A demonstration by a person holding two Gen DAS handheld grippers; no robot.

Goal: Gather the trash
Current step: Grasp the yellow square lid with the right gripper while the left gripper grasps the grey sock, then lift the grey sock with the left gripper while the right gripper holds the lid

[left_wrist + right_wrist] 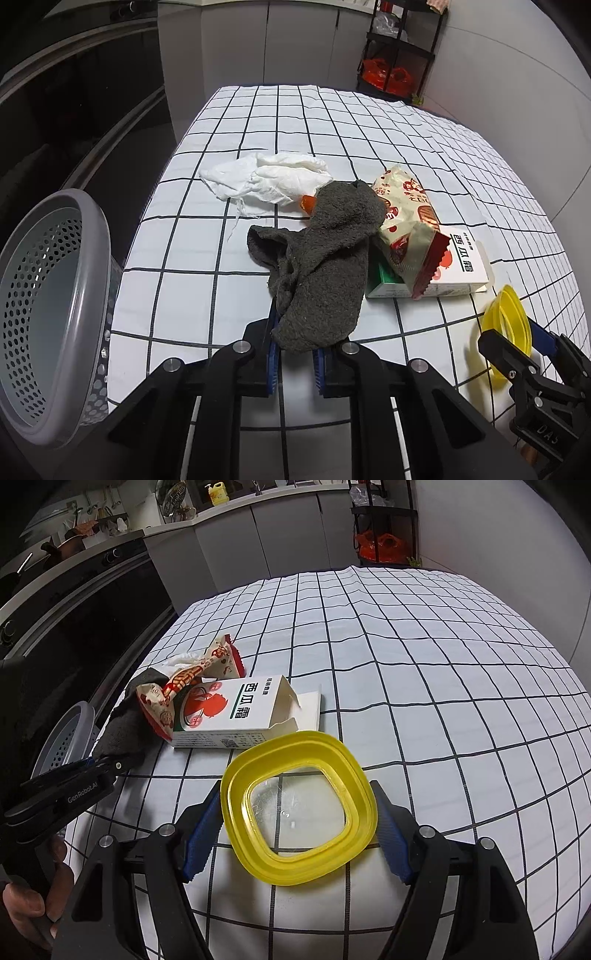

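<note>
Two grippers are in my hands over the checked tablecloth (258, 122). My left gripper (295, 354) is clamped shut on the near end of the dark grey cloth (321, 258), whose pile spills over the blue pads (271, 354); the rest of the cloth lies on the tablecloth. My right gripper (299, 830) holds the yellow lid (295, 812) across its width, one blue pad (201, 830) at each side edge, the jaws wide because the lid is wide. The lid has a clear middle through which the grid shows, and it is tilted, its far edge higher.

Taking the white carton (236, 716) as my landmark: it lies on its side, its end flap torn open, just beyond the lid. The printed snack wrapper (410, 221) lies across its left end, touching it. The grey cloth lies left of the carton, its far end against the wrapper. Beyond the cloth and left of the carton lies a crumpled white tissue (273, 181), with something small and orange (307, 203) poking out between tissue and cloth. Well to the carton's left, past the edge of the tablecloth, stands the grey perforated basket (92, 258), tilted towards me in the left view; I cannot see anything inside it.
</note>
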